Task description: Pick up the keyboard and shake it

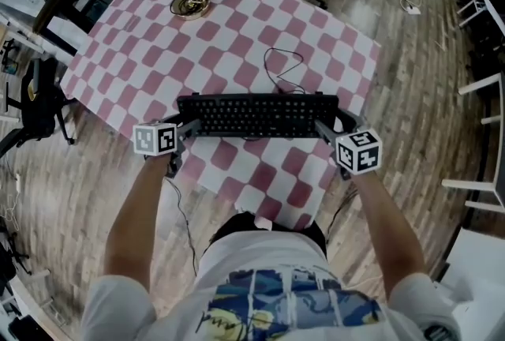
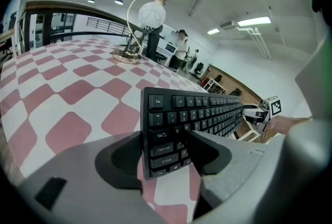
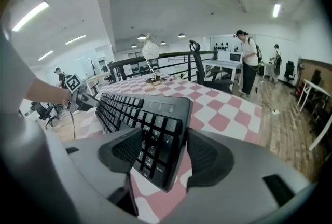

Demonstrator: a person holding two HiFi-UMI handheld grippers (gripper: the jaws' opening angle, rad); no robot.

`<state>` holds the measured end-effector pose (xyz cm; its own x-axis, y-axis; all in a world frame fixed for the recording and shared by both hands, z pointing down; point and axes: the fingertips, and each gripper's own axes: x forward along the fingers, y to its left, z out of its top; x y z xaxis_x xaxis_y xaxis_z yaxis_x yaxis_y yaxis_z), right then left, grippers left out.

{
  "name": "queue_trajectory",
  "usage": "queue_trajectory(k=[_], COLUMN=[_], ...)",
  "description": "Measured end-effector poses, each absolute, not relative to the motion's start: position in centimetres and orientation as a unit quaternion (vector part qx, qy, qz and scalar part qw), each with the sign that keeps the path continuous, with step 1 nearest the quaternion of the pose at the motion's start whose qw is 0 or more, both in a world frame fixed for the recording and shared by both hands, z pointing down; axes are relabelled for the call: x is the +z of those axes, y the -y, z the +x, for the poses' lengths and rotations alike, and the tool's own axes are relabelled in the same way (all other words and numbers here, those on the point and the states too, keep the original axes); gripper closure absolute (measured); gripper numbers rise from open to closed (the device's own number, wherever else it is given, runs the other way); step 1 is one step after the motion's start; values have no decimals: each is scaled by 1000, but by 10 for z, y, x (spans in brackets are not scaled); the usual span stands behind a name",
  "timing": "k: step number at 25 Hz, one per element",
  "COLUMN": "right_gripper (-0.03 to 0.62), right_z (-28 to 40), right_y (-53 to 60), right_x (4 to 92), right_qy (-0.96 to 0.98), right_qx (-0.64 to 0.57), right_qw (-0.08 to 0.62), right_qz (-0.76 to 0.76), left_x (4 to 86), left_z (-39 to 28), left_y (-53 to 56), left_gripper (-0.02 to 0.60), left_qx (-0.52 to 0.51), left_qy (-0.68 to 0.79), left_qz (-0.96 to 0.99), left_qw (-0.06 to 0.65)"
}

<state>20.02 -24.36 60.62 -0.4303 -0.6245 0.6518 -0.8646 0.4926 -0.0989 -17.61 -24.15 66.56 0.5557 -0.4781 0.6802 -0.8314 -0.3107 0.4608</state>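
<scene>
Keyboard, black: crosswise near front edge of checked tabletop | left tongs: clamped on its left end | right tongs: clamped on its right end

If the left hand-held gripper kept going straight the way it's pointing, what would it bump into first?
The keyboard. Its end already sits between the left hand-held gripper's jaws, so going straight would push against it. Farther along, the right hand-held gripper holds the other end.
</scene>
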Motion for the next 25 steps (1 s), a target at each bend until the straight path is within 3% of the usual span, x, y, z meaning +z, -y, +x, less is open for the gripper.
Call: queue_trajectory(k=[25], right_gripper=[341], right_z=[141], right_y=[204], right_x=[375], right_qy=[823], right_qx=[-79], right_qw=[256], right_qz=[501], left_x=[559], left_z=[-181], left_y=[260], left_gripper=[296], left_qx=[39], left_qy=[395], left_qz=[843], left_qw=[363])
